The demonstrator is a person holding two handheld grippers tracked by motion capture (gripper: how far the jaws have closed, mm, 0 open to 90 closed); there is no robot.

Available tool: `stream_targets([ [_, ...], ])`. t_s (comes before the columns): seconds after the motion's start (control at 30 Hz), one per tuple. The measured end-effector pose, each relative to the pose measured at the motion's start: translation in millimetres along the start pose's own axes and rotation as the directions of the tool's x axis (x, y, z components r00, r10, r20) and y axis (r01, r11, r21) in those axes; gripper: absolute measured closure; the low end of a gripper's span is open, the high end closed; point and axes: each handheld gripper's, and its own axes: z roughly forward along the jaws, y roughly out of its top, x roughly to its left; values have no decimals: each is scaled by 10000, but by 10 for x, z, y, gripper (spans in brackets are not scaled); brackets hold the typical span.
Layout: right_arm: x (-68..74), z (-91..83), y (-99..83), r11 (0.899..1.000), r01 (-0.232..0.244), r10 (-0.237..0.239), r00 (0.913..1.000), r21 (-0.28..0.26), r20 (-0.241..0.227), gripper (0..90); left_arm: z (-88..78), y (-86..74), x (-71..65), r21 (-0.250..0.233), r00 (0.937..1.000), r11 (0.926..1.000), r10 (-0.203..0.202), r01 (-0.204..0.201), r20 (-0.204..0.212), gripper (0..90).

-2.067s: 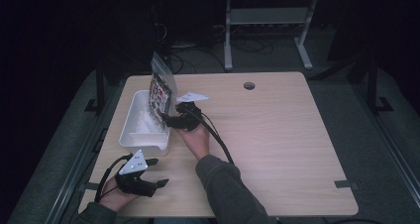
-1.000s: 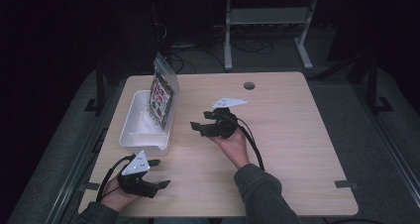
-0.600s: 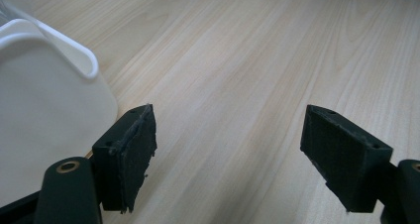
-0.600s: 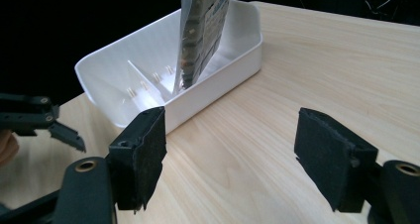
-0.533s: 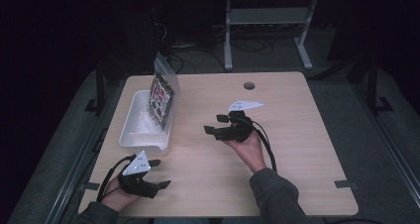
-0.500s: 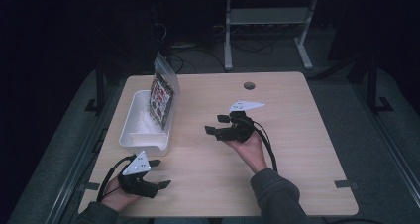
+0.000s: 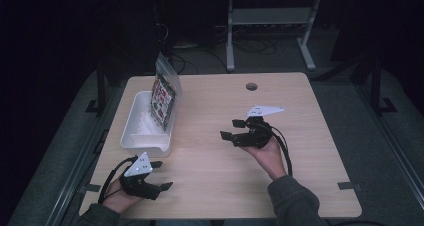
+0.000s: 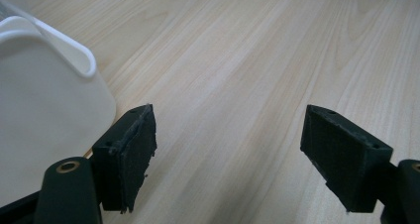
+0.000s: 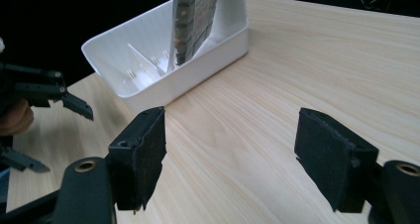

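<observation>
A white plastic bin [image 7: 136, 128] sits at the table's left side. A clear packet with a printed red and dark face [image 7: 164, 96] stands on edge in the bin, leaning on its far right wall. My right gripper [image 7: 231, 128] hovers open over the middle of the table, pointing left toward the bin with nothing between its fingers. In the right gripper view, the bin [image 9: 148, 92] and the packet [image 9: 194, 16] lie ahead of the open right gripper [image 9: 230, 135]. My left gripper [image 7: 162, 175] rests open near the front left edge, just in front of the bin [image 8: 44, 90].
The light wooden table [image 7: 310, 136] has a round cable hole [image 7: 251, 86] at its back middle. Beyond the far edge stand a metal frame [image 7: 270, 21] and cables on a dark floor. The other hand's gripper [image 9: 47, 87] shows at the left of the right gripper view.
My right gripper has let go of the packet at the bin and drawn back rightward to the table's middle. The packet stays upright in the bin. The left gripper has not moved.
</observation>
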Motion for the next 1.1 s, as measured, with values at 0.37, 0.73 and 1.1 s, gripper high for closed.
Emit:
stream_targets([
  [0.37, -36, -244, -136, 10000, -26, 26, 10000, 55, 83, 269, 4, 0, 0, -5, 10000, 10000, -18, 18, -16, 212],
  [0.73, -58, -384, -377, 9984, -245, 252, 9996, 507, -133, 256, 7, -1, -3, -18, 10000, 10000, -35, 35, 21, 212],
  [1.1, -56, -640, -791, 9958, -609, 589, 9978, 687, 308, 254, 9, 2, -12, 17, 10000, 10000, 23, -23, 62, 212],
])
